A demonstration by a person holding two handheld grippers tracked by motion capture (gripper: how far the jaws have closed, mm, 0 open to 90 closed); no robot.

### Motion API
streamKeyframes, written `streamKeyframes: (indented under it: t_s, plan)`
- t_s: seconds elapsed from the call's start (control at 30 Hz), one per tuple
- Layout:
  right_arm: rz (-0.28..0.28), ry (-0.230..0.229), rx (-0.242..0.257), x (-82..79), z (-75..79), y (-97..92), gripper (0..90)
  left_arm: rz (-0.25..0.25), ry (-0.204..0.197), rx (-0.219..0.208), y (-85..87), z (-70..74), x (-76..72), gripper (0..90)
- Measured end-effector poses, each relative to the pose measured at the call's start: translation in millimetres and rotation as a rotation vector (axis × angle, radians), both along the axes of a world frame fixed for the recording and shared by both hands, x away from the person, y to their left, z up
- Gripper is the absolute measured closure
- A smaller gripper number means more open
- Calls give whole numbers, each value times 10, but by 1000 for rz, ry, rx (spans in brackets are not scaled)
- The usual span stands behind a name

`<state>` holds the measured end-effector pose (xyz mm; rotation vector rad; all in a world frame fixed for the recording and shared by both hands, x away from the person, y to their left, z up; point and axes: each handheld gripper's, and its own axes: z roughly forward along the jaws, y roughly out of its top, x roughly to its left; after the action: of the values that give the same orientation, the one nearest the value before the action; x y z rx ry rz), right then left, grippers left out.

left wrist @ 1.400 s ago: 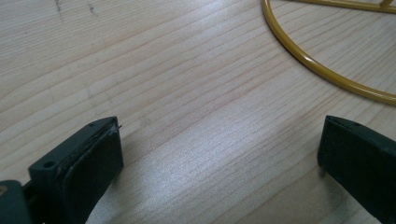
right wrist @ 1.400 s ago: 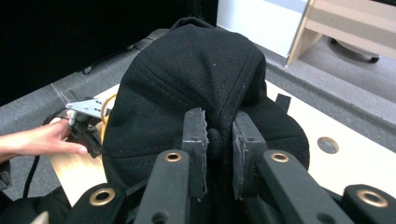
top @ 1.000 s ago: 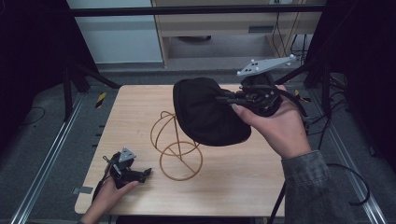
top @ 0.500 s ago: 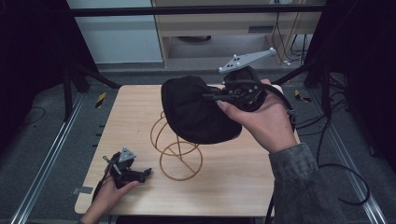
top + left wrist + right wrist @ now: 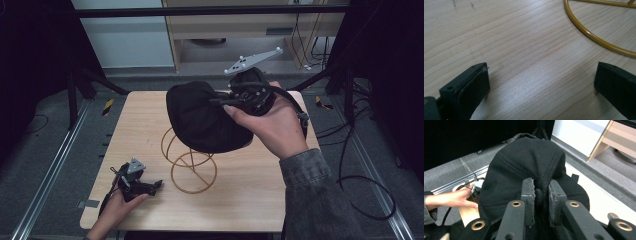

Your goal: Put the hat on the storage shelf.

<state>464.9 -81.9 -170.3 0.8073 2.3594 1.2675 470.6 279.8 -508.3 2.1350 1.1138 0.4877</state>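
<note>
Lab-type recording bay — light wooden table (image 5: 250, 200) inside black curtains (image 5: 385, 60), metal floor rails (image 5: 55, 165), hazard-tape marks (image 5: 108, 106), loose cables (image 5: 360, 185) on grey floor — wooden shelving (image 5: 260, 30) behind.

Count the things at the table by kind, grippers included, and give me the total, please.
Black caps: 1
Yellow wire stands: 1
Grippers: 2, left gripper and right gripper
Total: 4

We see the cap (image 5: 205, 117) held above the wire stand (image 5: 189, 161) at the table's (image 5: 250, 200) middle, our right gripper (image 5: 227, 100) behind-right, our left gripper (image 5: 152, 186) near the front-left corner.
</note>
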Motion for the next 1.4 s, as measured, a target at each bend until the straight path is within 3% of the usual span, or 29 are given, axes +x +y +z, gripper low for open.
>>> streamKeyframes:
  t_s: [0.87, 1.4]
  plan:
    - [58, 10, -28, 74, -22, 319, 773, -1, -1, 0, -4, 0, 4, 0]
    - [85, 11, -32, 68, -44, 396, 770, -2, -1, 0, -4, 0, 7, 0]
